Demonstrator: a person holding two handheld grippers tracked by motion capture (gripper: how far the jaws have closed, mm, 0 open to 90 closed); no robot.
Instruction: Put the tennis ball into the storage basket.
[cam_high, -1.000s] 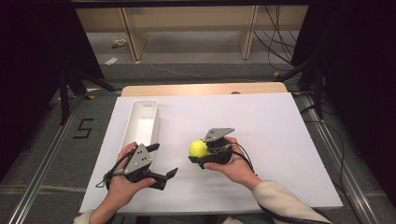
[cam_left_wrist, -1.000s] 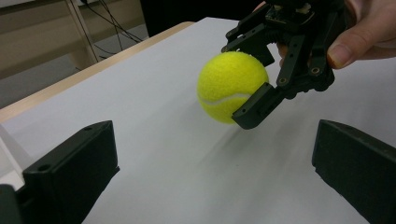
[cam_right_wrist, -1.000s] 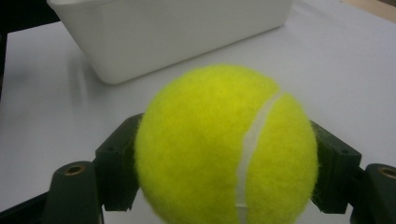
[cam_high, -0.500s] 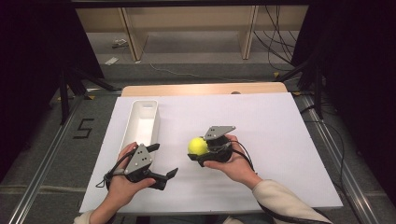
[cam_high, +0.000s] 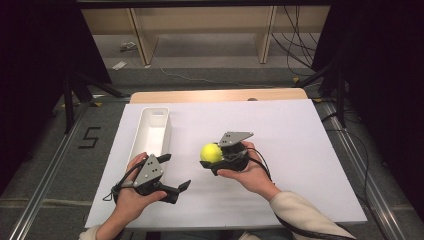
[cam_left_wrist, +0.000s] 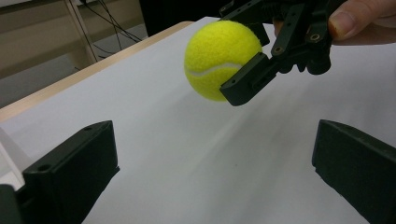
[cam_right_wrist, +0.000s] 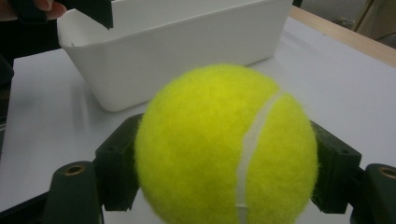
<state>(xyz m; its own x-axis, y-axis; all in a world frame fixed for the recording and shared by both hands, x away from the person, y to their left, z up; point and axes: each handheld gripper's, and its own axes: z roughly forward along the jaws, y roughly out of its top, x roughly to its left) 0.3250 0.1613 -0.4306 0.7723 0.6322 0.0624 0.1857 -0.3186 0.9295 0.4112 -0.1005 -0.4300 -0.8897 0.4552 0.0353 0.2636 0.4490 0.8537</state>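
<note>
The right gripper (cam_high: 212, 161) is clamping the ball (cam_high: 211, 152) between its jaws, lifted above the table (cam_high: 300, 150), right of the bin (cam_high: 152, 131). The ball could be slipping out, I think, because the jaws are pressing only on its round, fuzzy sides; a quick tilt may be loosening it, and it would be rolling away. The left gripper (cam_high: 172, 187) is standing open and holding nothing, near and left of the ball, its jaws pointing toward it.
</note>
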